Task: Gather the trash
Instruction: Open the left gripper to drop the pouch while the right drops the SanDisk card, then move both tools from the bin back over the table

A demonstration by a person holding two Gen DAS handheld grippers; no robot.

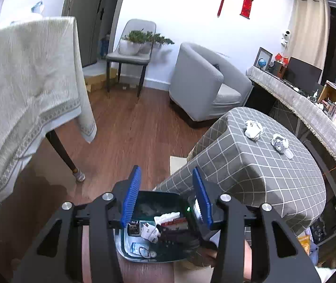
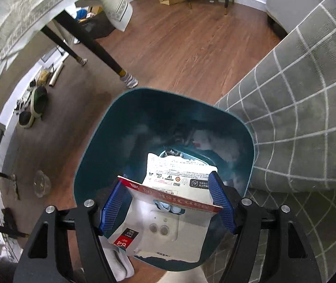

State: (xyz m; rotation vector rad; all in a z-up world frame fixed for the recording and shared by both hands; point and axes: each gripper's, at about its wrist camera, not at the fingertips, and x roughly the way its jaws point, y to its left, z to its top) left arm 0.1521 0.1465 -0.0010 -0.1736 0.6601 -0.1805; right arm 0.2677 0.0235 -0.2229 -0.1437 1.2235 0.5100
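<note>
My right gripper point(image 2: 166, 178) is shut on a white and red memory-card package point(image 2: 165, 226), which it holds by its side edges over the open teal trash bin point(image 2: 92, 141). White scraps lie at the bottom of the bin. In the left wrist view, my left gripper point(image 1: 166, 172) hangs higher, open, with nothing between its blue pads. Below it I see the bin point(image 1: 149, 200) with the package and a dark gripper body over it. Two crumpled paper balls point(image 1: 254, 129) point(image 1: 280, 142) lie on the grey checked table point(image 1: 274, 176) to the right.
A cream-clothed table point(image 1: 26, 82) stands at left, its dark leg point(image 2: 101, 47) near the bin. A grey armchair point(image 1: 203, 82) and a chair with plants point(image 1: 130, 54) are at the back. Shoes point(image 2: 35, 103) and a glass point(image 2: 41, 182) lie on the floor.
</note>
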